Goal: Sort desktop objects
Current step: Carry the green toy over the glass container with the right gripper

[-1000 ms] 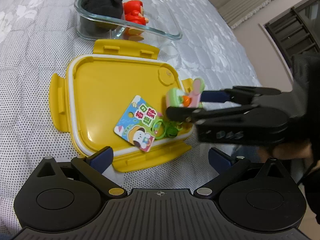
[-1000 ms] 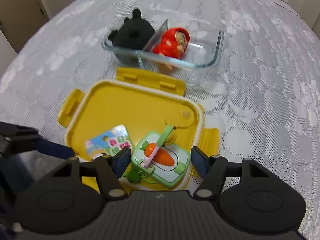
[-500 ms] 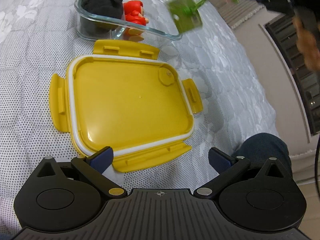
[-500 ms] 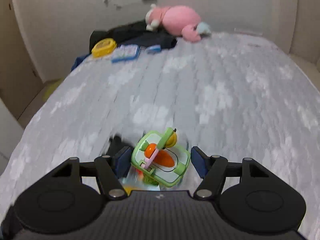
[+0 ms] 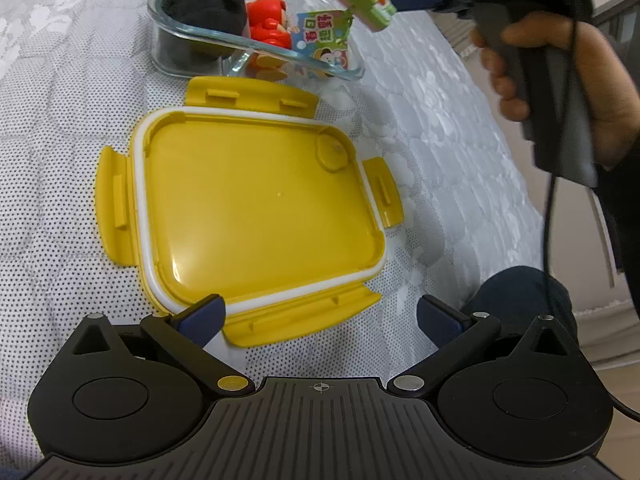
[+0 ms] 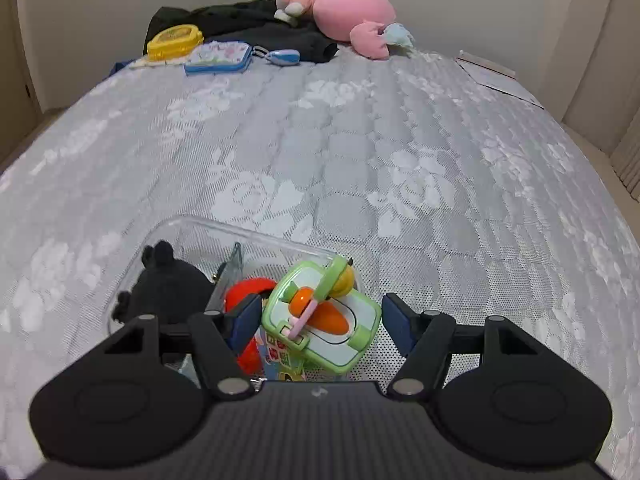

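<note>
Now that we have lifted it off the yellow plastic lid (image 5: 260, 208), our right hand-held gripper (image 6: 320, 320) clamps the green carrot toy (image 6: 322, 318) above the clear glass container (image 5: 340, 66), ready for release; our left hand-held gripper (image 5: 320, 316) gapes empty.

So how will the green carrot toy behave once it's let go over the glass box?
The carrot toy looks like hard plastic, so probably stiff and light. Its paper tag dangles loose, likely flopping first into the glass box. It may land tilted against the red figure.

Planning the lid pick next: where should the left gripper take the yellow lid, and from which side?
Probably the near latch flap of the yellow lid: it sticks out past the white seal, right in front of the open left gripper. Come in low from the near side, one finger over and one under, since the lid lies flat on the bedcover.
</note>
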`<state>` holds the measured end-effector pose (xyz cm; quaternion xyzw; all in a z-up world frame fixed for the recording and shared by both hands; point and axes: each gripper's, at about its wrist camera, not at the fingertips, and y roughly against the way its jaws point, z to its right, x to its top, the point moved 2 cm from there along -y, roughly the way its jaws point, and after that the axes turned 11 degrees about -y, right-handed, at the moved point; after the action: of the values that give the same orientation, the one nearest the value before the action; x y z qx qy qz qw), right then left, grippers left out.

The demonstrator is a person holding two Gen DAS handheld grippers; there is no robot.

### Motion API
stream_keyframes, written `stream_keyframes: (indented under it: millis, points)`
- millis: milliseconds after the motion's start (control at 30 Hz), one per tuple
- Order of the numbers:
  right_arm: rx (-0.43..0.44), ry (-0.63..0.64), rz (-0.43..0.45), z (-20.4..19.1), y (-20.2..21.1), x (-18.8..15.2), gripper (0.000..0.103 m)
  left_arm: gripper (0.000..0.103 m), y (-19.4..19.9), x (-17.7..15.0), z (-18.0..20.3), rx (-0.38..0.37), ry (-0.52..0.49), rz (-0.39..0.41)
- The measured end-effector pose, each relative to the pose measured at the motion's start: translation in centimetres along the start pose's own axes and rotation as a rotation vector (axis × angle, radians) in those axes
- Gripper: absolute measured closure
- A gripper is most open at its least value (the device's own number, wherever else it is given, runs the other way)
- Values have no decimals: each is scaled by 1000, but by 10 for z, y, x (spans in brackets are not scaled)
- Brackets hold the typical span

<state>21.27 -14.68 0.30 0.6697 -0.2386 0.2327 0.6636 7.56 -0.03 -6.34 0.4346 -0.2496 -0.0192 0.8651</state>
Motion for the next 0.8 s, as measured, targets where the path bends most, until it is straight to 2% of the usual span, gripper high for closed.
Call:
stream_keyframes:
  millis: [200,800]
  points:
    - [-32,43,27,-6,-12,-5,35,0,1,0,-2,-2,2,-2]
    - [-25,102,65,-16,-23,-2,35,0,-2,1,-1,-13,4,-7]
